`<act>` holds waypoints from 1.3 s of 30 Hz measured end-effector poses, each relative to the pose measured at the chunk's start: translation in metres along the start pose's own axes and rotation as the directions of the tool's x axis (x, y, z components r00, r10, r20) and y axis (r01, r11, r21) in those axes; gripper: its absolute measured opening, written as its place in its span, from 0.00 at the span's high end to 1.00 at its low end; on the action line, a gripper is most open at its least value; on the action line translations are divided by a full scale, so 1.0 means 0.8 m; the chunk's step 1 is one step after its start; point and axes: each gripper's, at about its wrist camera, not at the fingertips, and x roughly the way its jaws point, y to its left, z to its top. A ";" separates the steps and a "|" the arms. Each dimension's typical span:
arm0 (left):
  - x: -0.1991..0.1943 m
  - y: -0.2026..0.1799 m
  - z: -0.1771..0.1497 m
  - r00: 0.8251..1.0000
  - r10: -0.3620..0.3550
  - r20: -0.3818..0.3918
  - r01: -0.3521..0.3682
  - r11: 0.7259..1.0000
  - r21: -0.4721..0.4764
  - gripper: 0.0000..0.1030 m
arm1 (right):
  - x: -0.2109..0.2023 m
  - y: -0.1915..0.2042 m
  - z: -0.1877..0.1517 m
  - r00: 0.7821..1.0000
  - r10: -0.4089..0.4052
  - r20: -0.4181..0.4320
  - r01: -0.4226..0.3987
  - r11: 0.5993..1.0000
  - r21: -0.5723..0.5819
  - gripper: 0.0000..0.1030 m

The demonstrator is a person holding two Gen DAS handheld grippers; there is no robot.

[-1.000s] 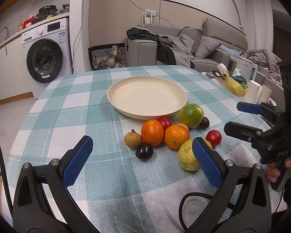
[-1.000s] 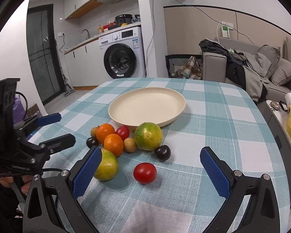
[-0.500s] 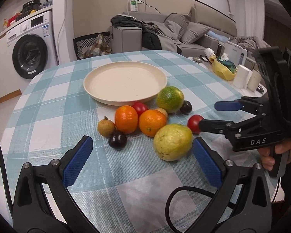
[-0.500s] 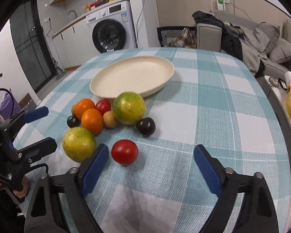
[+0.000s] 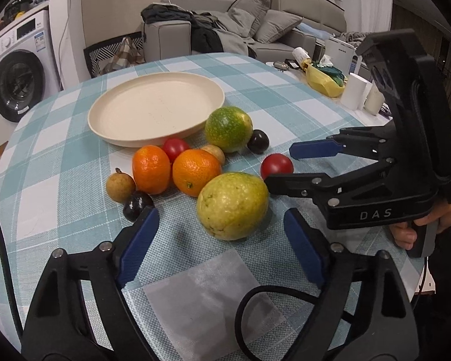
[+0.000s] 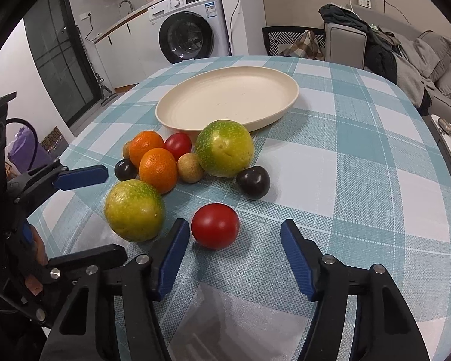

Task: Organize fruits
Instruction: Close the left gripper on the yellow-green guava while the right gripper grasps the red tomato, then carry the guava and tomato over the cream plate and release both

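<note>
Nine fruits lie loose on the checked bench, bunched just near of the cream plate, which holds nothing yet; judged from that, the sorting has not begun. Both claws have just been closing, and neither has anything gripped.

Left claw points down at the yellow-green fruit, the nearest piece in its view. That fruit sits just ahead of the blue pads, not between them, so the claw is released. Its narrowing looks like a pre-shaping to the fruit's width before the last push forward.

Right claw is lined up on the red tomato, which lies at the mouth of the gap, close to the left pad, apart from the right one. No pad presses on it, so this claw is released too. Being the smallest target, the tomato calls for a narrower gap, which fits the tighter setting here.

Farther off, the two oranges, a second tomato, the greener fruit, two dark plums and two small brown fruits touch or nearly touch one another. Starting with the outlying pieces makes sense: each can be taken without nudging the cluster. Round fruit may roll if a pad strikes off-centre.
</note>
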 end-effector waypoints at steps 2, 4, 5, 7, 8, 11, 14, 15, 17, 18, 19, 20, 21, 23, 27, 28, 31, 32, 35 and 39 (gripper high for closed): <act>0.003 0.000 0.000 1.000 -0.013 -0.010 0.013 1.000 -0.008 0.26 | 0.001 -0.001 0.002 1.000 0.005 0.001 -0.005 1.000 0.004 0.38; 0.008 0.001 0.000 0.999 -0.029 -0.025 0.029 0.999 -0.016 0.26 | 0.002 0.001 0.003 1.000 0.003 -0.001 -0.003 1.000 -0.002 0.39; 0.008 0.000 0.000 0.999 -0.035 -0.030 0.035 0.999 -0.019 0.29 | 0.002 0.002 0.003 1.000 0.005 -0.001 -0.005 1.000 -0.005 0.39; 0.011 0.000 0.002 0.999 -0.039 -0.038 0.038 0.999 -0.026 0.32 | 0.002 0.002 0.003 1.000 0.007 -0.002 -0.007 1.000 -0.009 0.40; 0.012 0.001 0.003 0.998 -0.043 -0.039 0.042 0.999 -0.028 0.36 | 0.002 0.002 0.004 1.000 0.007 -0.002 -0.007 1.000 -0.010 0.40; 0.018 -0.002 0.005 0.997 -0.056 -0.051 0.055 0.998 -0.022 0.46 | 0.003 0.003 0.004 1.000 0.008 -0.002 -0.008 1.000 -0.012 0.40; 0.022 -0.005 0.006 0.997 -0.051 -0.061 0.050 0.999 -0.011 0.54 | 0.005 0.004 0.006 1.000 0.002 -0.004 -0.002 1.000 -0.025 0.43; 0.022 -0.004 0.006 0.997 -0.052 -0.060 0.052 0.999 -0.011 0.54 | 0.007 0.005 0.007 1.000 -0.003 -0.004 0.003 1.000 -0.028 0.44; 0.021 -0.003 0.007 0.997 -0.055 -0.054 0.054 0.998 -0.014 0.54 | 0.008 0.006 0.008 1.000 -0.005 -0.005 0.005 0.999 -0.034 0.45; 0.021 -0.002 0.007 0.997 -0.056 -0.050 0.055 0.998 -0.015 0.54 | 0.009 0.007 0.008 1.000 -0.011 -0.006 0.011 0.999 -0.039 0.47; 0.019 -0.002 0.007 0.997 -0.057 -0.048 0.057 0.998 -0.016 0.54 | 0.009 0.007 0.008 1.000 -0.011 -0.006 0.011 0.999 -0.040 0.49; 0.018 -0.002 0.007 0.998 -0.057 -0.041 0.057 0.998 -0.016 0.54 | 0.009 0.007 0.007 1.000 -0.011 -0.005 0.011 0.999 -0.042 0.50; 0.015 -0.002 0.007 0.998 -0.057 -0.033 0.056 0.998 -0.016 0.54 | 0.008 0.007 0.007 1.000 -0.012 -0.005 0.012 0.999 -0.043 0.51; 0.010 0.000 0.007 0.998 -0.054 -0.014 0.053 0.998 -0.019 0.54 | 0.008 0.008 0.006 1.000 -0.009 -0.005 0.009 0.999 -0.046 0.56; 0.003 0.005 0.007 0.998 -0.057 0.012 0.058 0.998 -0.034 0.54 | 0.006 0.013 0.004 1.000 0.003 -0.006 -0.003 0.998 -0.062 0.68; 0.001 0.006 0.007 0.998 -0.057 0.020 0.057 0.998 -0.036 0.54 | 0.006 0.014 0.004 1.000 0.006 -0.006 -0.007 0.998 -0.063 0.68; -0.005 0.009 0.007 0.998 -0.051 0.044 0.053 0.998 -0.040 0.54 | 0.005 0.015 0.003 1.000 0.021 -0.004 -0.021 0.998 -0.060 0.68; -0.006 0.011 0.007 0.997 -0.052 0.048 0.054 0.998 -0.041 0.54 | 0.004 0.016 0.003 1.000 0.020 0.000 -0.020 0.998 -0.062 0.68; -0.010 0.015 0.006 0.997 -0.054 0.061 0.057 0.997 -0.051 0.54 | 0.001 0.018 0.002 1.000 0.023 0.016 -0.022 0.998 -0.062 0.68; -0.017 0.019 0.004 0.995 -0.058 0.079 0.062 0.997 -0.052 0.54 | -0.006 0.022 0.002 0.998 0.035 0.045 -0.032 0.997 -0.067 0.68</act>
